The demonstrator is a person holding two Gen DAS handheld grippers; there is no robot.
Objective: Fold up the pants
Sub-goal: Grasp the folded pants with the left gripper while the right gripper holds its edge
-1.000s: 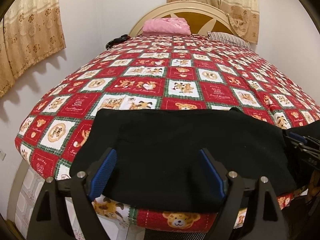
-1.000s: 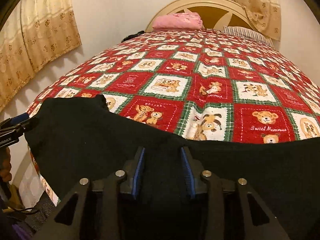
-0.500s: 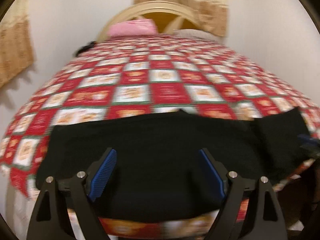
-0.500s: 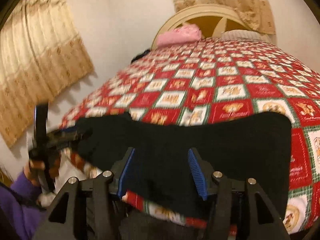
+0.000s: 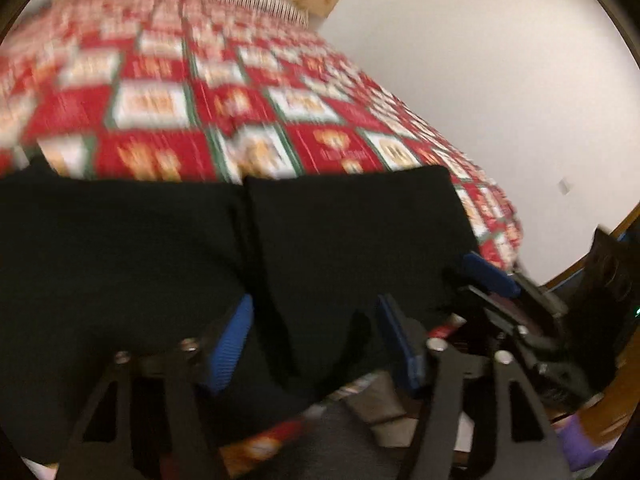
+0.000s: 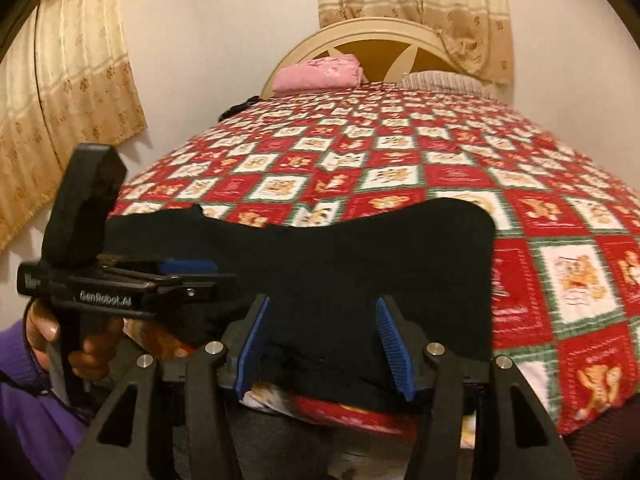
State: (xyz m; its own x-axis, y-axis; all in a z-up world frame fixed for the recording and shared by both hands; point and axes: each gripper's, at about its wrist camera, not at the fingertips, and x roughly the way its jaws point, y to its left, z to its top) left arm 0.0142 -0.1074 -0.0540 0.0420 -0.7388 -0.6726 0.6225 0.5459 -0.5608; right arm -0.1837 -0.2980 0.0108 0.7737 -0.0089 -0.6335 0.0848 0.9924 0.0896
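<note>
The black pants (image 6: 340, 264) lie flat across the near edge of the bed, on the red teddy-bear quilt (image 6: 400, 168). In the left wrist view the pants (image 5: 160, 248) show a fold line down the middle. My left gripper (image 5: 316, 340) is open over the pants' near edge, with nothing between its blue pads. It also shows in the right wrist view (image 6: 188, 276), at the pants' left end. My right gripper (image 6: 324, 344) is open over the near edge, empty. It also shows in the left wrist view (image 5: 492, 276), at the pants' right end.
A pink folded cloth (image 6: 320, 74) and a striped pillow (image 6: 444, 80) lie at the cream headboard (image 6: 360, 38). Beige curtains (image 6: 68, 92) hang on the left wall. A white wall (image 5: 500, 100) runs along the bed's right side.
My right gripper has let go of the pants and opened. Both grippers have moved toward each other and swung. The left view has turned right, and its jaws stand narrower.
</note>
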